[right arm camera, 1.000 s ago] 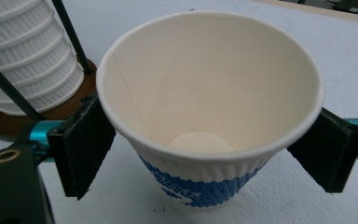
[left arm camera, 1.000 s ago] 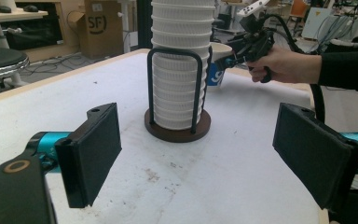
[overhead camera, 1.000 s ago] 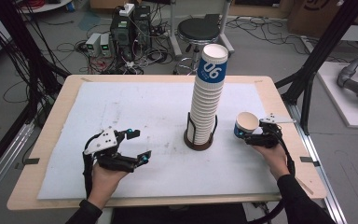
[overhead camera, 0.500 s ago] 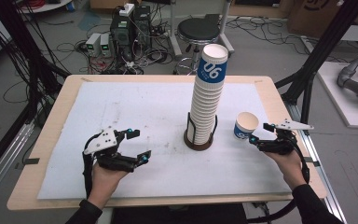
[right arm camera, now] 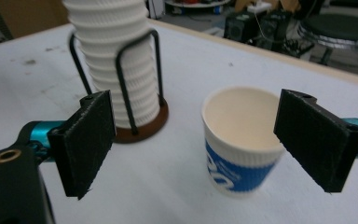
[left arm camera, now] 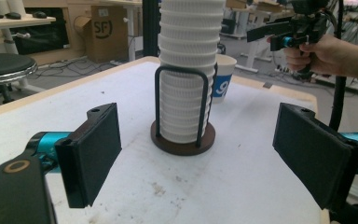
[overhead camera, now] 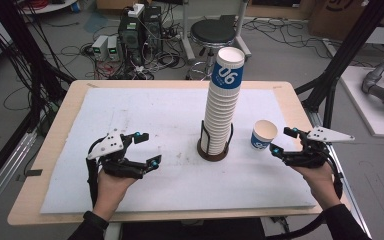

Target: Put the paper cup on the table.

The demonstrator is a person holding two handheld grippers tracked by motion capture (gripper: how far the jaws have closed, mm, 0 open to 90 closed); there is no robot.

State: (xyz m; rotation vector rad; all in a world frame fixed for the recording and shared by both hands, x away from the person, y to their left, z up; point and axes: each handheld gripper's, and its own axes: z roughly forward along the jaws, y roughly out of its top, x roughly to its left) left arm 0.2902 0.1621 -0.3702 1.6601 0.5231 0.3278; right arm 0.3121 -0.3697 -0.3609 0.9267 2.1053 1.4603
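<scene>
At right of the frame, the right hand-held gripper (overhead camera: 286, 144), jaws apart, is leaving the single cup (overhead camera: 264, 135) standing; next comes another from the stack (overhead camera: 222, 107).

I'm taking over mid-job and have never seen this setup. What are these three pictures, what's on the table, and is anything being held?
A person holds a two-jaw tool in each hand; there is no robot arm. The high view looks down on the table. The other two views look out between each tool's own black jaws.

On the table a tall cup stack stands in a wire holder. One single cup stands upright to its right.

The left gripper is open and empty. The right gripper is open too, its jaws apart beside the cup, not gripping it.
</scene>
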